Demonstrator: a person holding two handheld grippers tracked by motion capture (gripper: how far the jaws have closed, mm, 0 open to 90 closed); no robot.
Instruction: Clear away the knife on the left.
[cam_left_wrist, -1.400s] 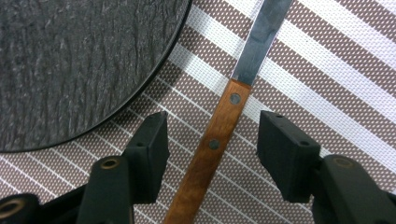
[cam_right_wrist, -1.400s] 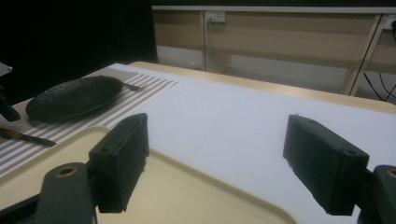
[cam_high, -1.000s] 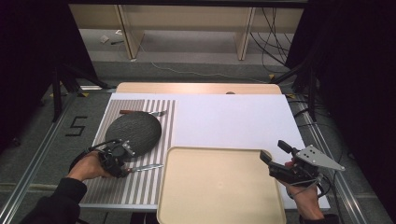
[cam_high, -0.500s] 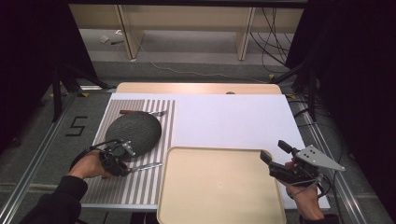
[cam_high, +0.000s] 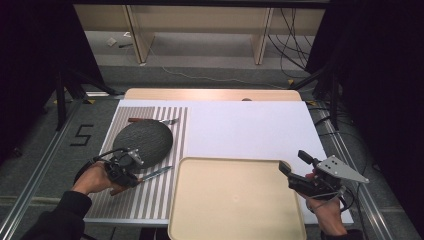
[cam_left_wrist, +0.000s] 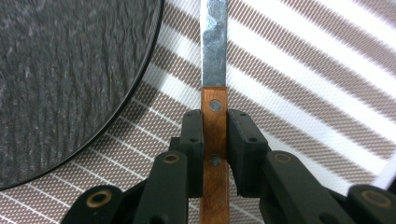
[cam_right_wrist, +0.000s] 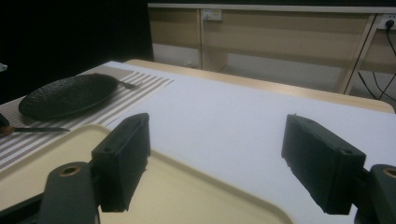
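A knife with a brown wooden handle (cam_left_wrist: 215, 186) and a steel blade (cam_left_wrist: 214, 46) lies on the striped placemat (cam_high: 150, 200), just in front of the dark slate plate (cam_high: 142, 140). My left gripper (cam_high: 127, 180) has just been closing, and its pads (cam_left_wrist: 194, 135) now press both sides of the handle. In the left gripper view the plate (cam_left_wrist: 56, 84) curves past on the left. My right gripper (cam_high: 293, 161) hovers open over the right edge of the beige tray (cam_high: 235, 200), with nothing between its jaws (cam_right_wrist: 215, 158).
A second utensil (cam_high: 152, 121) with a brown handle lies behind the plate. White table covering (cam_high: 250, 130) spreads to the right of the placemat. Shelving and cables stand beyond the table's far edge.
The left jaws have drawn in on the knife handle. Neither hand has shifted, and the knife lies where it was.
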